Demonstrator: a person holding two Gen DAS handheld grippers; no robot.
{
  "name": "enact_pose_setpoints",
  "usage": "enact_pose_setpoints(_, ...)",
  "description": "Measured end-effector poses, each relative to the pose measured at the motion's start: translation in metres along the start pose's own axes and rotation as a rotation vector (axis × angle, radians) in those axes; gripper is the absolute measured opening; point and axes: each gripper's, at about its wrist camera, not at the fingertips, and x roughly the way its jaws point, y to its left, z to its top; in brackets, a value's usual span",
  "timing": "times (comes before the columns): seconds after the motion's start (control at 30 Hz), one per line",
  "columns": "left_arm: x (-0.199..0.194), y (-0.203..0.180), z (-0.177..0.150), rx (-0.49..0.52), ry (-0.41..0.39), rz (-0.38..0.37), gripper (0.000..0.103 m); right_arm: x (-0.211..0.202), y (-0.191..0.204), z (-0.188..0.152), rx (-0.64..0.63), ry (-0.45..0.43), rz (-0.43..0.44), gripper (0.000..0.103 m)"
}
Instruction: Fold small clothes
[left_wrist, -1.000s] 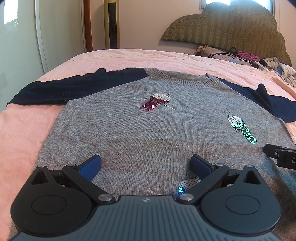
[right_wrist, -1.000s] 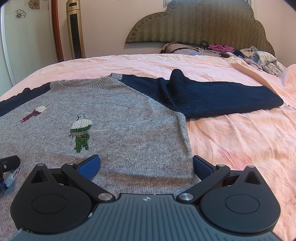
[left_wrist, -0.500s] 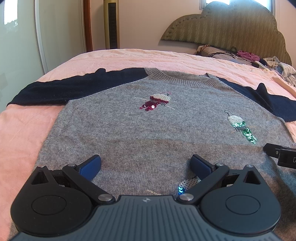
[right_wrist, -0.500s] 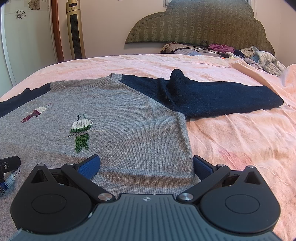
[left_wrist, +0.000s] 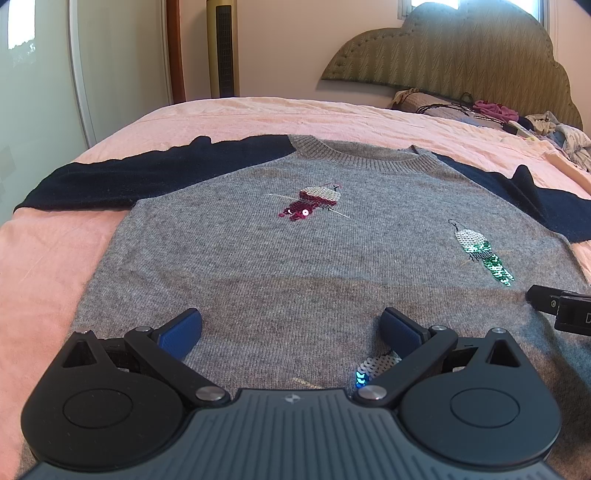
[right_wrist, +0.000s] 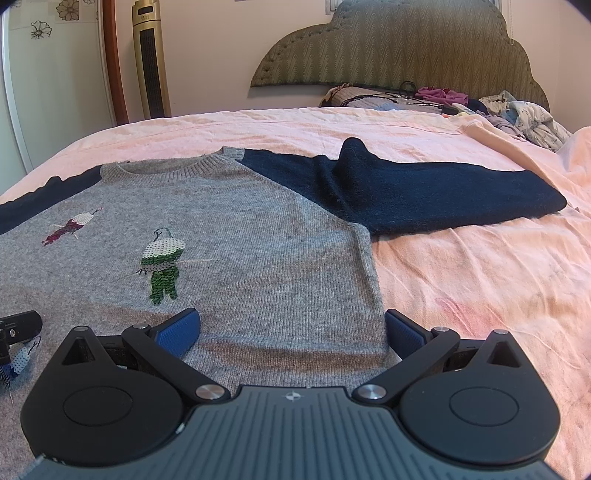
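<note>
1. Left claw (left_wrist: 291, 328): jaws apart, over the near hem of the sweater (left_wrist: 295, 258).
2. Right claw (right_wrist: 291, 328): jaws apart, astride the sweater's near right corner.
3. Sweater: flat on the bed (right_wrist: 480, 277), sleeves spread.

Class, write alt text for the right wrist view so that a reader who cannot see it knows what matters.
A grey knitted sweater with navy sleeves lies spread flat, front up, on a pink bedsheet, with the open right gripper low over its bottom right corner. Sequinned birds decorate the sweater's front, and a heap of clothes sits by the padded olive headboard.
</note>
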Motion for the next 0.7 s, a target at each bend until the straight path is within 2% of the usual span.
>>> enact_pose_setpoints(0.7,0.0017,-0.0030,-0.0001,0.004,0.001,0.008,0.103,-0.0005,-0.0013,0.0043,-0.017,0.018,0.019,0.103)
